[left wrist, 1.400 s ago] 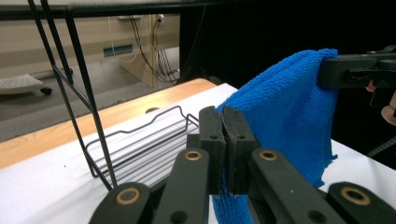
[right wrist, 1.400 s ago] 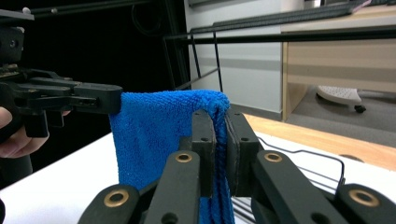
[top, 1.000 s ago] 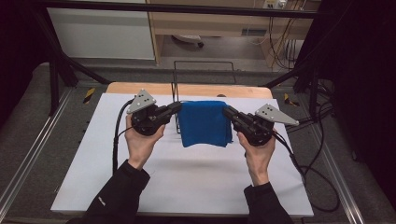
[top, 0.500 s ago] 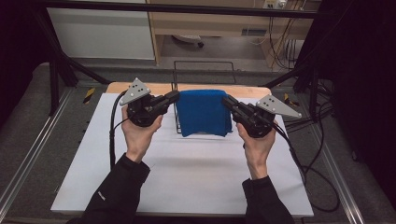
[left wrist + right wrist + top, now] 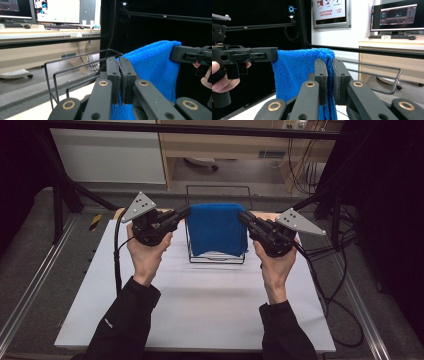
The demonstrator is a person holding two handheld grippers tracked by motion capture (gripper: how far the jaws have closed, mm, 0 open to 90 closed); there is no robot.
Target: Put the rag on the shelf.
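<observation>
Blue terry cloth [image 5: 217, 227] hangs stretched between the two grippers, above the black wire rack [image 5: 216, 251] on the white table [image 5: 200, 305]. Left of the rack, the left gripper [image 5: 186, 211] is clamped on one top corner; right of it, the right gripper [image 5: 243, 216] pinches the other corner

Both forearms reach up the table, sleeves dark, wrists bare. The left gripper [image 5: 184, 213] points toward three o'clock, the right gripper [image 5: 243, 216] toward nine — tips facing each other, well apart. Each pair of jaws is pinched tight on a top corner of the cloth [image 5: 217, 227], held level.
</observation>
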